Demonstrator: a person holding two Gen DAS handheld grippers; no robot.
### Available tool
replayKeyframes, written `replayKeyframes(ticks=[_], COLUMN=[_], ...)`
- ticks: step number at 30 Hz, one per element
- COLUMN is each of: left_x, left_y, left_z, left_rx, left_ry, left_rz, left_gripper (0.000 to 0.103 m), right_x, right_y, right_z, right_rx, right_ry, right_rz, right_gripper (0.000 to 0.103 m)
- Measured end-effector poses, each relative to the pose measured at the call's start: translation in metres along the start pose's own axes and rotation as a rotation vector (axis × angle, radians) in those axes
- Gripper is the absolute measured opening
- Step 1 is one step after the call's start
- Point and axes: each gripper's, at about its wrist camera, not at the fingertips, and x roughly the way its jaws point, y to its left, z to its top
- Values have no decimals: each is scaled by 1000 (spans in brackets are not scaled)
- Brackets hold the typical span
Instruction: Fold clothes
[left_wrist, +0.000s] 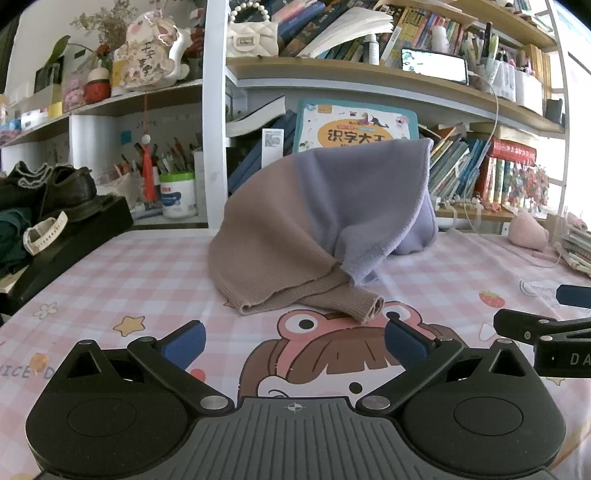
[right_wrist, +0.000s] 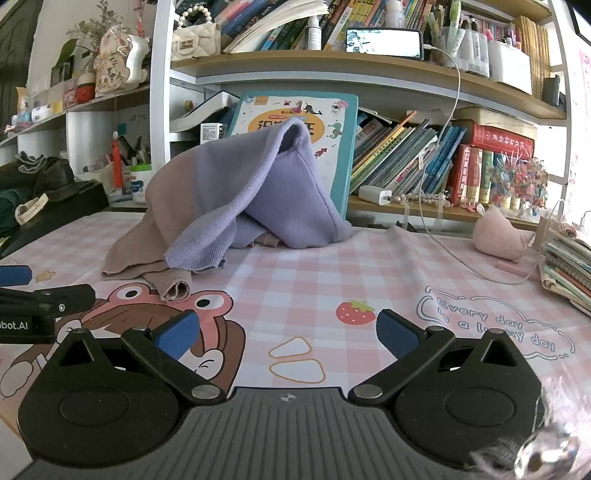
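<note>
We hold our left gripper (left_wrist: 293, 341) and right gripper (right_wrist: 284, 332) spread wide, empty, above the pink checked tablecloth (right_wrist: 317, 266). The crumpled lilac-and-beige knitted sweater (left_wrist: 317, 221) lies heaped ahead, untouched.

My left gripper (left_wrist: 293, 338) and right gripper (right_wrist: 286, 330) look alike: matte black linkage arms with silver pivot screws, round black housings, a ribbed grey centre plate marked with a small crosshair, and blue pads on the fingertips (right_wrist: 393, 332) (white lettering shows on one side).
</note>
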Motion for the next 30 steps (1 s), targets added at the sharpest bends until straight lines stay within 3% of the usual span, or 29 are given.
replayKeyframes(ticks=[30], left_x=[1], left_y=[-1], left_z=[-1], left_rx=[-2], left_ry=[-2], left_rz=[4], left_gripper=[103], right_x=[-1], right_y=[-2], right_z=[0], right_rx=[7], right_ry=[-1], right_rz=[0], right_gripper=[103])
